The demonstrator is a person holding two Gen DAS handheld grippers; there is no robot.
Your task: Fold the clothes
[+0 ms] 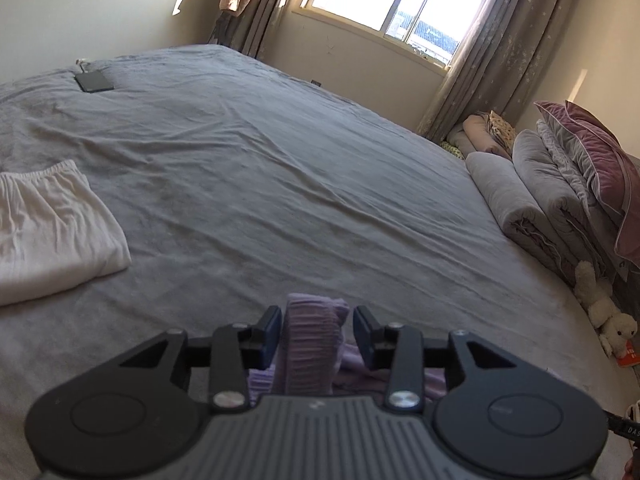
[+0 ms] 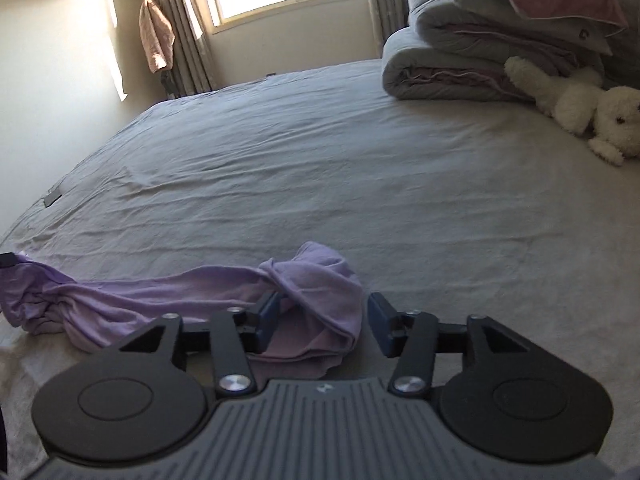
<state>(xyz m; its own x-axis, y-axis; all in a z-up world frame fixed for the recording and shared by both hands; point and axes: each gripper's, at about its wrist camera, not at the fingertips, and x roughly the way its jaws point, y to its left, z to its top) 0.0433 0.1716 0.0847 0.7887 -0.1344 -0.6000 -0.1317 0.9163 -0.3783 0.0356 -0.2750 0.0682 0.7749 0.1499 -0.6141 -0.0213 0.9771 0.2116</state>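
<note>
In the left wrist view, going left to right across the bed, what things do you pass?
Folded white garment → dark phone → purple garment between the left gripper fingers → rolled grey quilts → white plush toy.

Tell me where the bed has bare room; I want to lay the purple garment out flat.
The sheet is bare across the middle, between the folded white garment, the phone and the stacked quilts. The near edge is crowded by the bunched purple garment; the toy dog lies beside the quilts.
</note>
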